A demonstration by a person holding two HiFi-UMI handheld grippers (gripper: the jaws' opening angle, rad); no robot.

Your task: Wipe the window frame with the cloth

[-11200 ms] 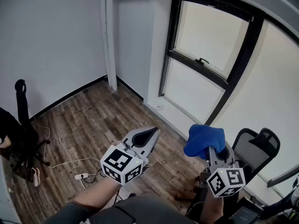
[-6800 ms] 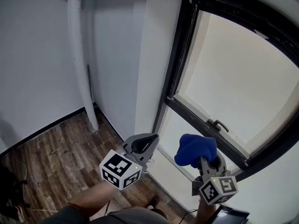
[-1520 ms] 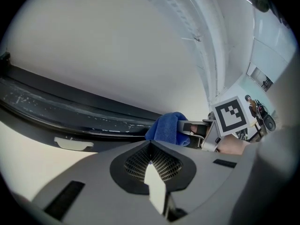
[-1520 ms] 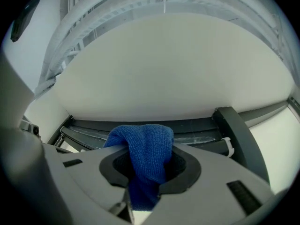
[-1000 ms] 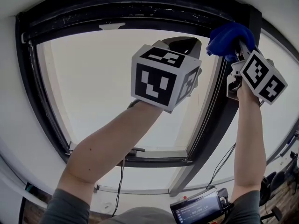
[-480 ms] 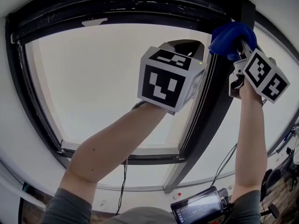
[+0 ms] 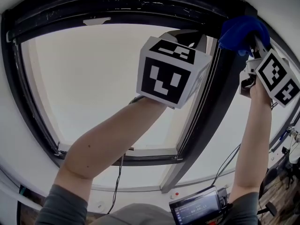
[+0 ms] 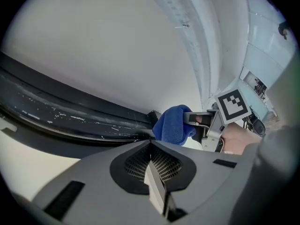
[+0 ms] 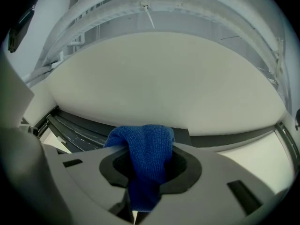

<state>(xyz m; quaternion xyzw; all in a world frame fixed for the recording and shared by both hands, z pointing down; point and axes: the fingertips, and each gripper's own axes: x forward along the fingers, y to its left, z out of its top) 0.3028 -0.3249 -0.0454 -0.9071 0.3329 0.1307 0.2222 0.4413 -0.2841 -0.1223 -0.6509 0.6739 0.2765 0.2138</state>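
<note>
Your right gripper (image 7: 249,40) up overhead, fingers clamped on blue cloth (image 9: 144,149); cloth bunches out past fingertips. Cloth sits at top right corner of window frame (image 7: 117,7), where top rail meets vertical bar, close against dark rail; actual contact hard to tell. Your left gripper (image 8: 151,146) up too, just beside right one, near frame's top edge, fingers together, nothing between them. Pale scuffs and specks along top rail. Pale pane (image 7: 84,78) fills frame below.
</note>
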